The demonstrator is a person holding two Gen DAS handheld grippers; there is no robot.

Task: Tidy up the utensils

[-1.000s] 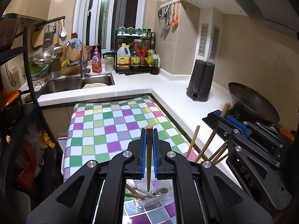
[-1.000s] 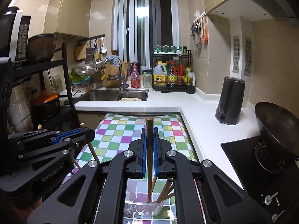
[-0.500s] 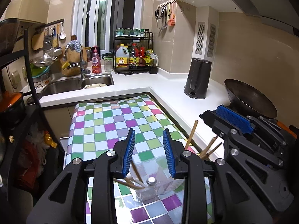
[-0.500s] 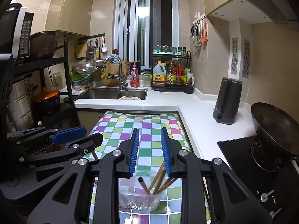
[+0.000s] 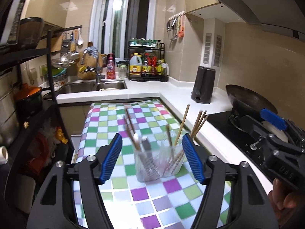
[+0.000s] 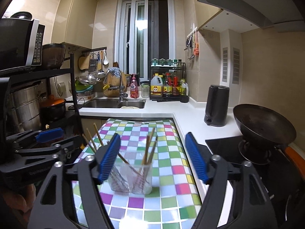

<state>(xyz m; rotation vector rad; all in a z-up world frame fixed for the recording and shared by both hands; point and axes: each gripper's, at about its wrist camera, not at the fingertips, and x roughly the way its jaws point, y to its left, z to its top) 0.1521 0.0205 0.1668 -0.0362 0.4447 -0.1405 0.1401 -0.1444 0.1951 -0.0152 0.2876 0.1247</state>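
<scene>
Two clear cups stand side by side on the checkered tablecloth (image 5: pixel 152 196). The left cup (image 5: pixel 145 167) holds chopsticks and a spoon. The right cup (image 5: pixel 172 162) holds several wooden chopsticks (image 5: pixel 183 123). In the right wrist view the same cups (image 6: pixel 131 177) and chopsticks (image 6: pixel 147 151) show. My left gripper (image 5: pixel 152 160) is wide open and empty, just in front of the cups. My right gripper (image 6: pixel 152 159) is wide open and empty too. The right gripper also shows at the right of the left wrist view (image 5: pixel 274 133), and the left gripper at the left of the right wrist view (image 6: pixel 49 135).
A white counter (image 6: pixel 190 114) runs along the back and right. On it are a black kettle (image 6: pixel 216 106), a wok (image 6: pixel 264 128) on the stove and a bottle rack (image 6: pixel 167 85). The sink (image 6: pixel 114 103) is at the back. A black shelf (image 6: pixel 74 87) with pots stands left.
Both grippers were shut on one chopstick each; they opened and let the chopsticks drop into the cups. Both have since opened wider and drawn back and up from the cups.
</scene>
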